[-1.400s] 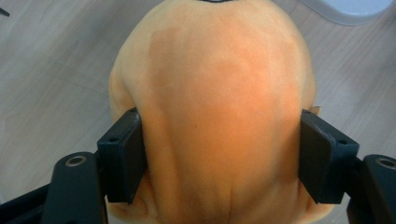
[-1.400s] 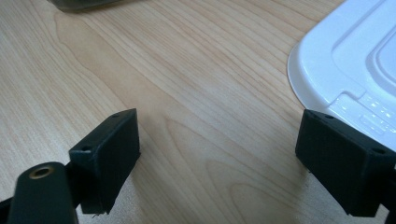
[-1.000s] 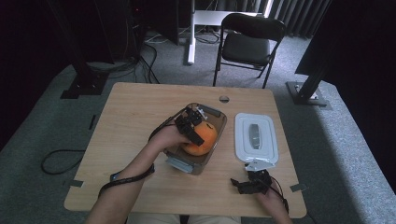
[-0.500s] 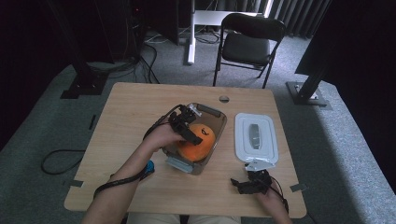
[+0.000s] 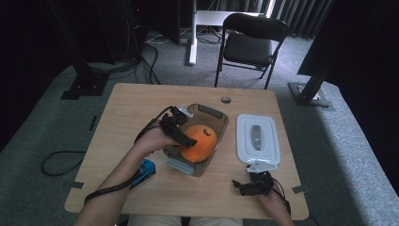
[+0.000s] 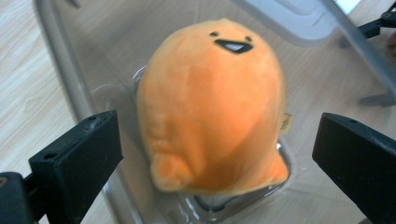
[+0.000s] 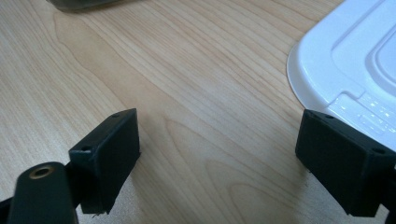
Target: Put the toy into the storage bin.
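- Dark curtains and a folding chair (image 5: 251,40) were seen behind the wooden table (image 5: 131,108)
- At frame centre, an orange plush toy (image 5: 200,141) lay inside the clear container (image 5: 216,115)
- Left gripper (image 5: 181,134) jaws, just opened, were held apart around the toy without touching
- Right gripper (image 5: 247,186) jaws were spread at lower right, just beside the white lid (image 5: 258,139)

Wooden table (image 5: 131,108) bears container (image 5: 217,116), white lid (image 5: 244,141).
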Tool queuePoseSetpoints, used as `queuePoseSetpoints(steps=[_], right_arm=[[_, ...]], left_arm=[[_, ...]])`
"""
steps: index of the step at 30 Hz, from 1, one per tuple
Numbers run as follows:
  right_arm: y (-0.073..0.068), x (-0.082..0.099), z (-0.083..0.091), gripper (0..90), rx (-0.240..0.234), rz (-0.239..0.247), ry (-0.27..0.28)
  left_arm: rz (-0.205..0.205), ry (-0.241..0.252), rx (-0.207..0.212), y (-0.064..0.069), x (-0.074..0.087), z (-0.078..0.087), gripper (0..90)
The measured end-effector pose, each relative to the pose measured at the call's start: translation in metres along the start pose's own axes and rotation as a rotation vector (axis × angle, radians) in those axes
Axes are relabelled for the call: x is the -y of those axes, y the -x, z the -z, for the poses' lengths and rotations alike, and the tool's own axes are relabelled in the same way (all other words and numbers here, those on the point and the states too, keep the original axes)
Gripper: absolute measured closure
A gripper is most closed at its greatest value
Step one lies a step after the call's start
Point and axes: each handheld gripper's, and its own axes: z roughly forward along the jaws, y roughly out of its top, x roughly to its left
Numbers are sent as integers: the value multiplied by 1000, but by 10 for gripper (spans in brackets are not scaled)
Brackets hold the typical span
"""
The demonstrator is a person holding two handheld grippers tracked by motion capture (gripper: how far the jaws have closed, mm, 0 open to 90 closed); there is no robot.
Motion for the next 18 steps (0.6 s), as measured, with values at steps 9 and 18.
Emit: queuePoseSetpoints(steps=[9,18], right_arm=[[0,0,0,132,2,2,1],[0,0,0,132,2,2,1]], left_arm=[[5,27,-1,-1,13,13,21],[12,46,-17,-4,34,29,21]])
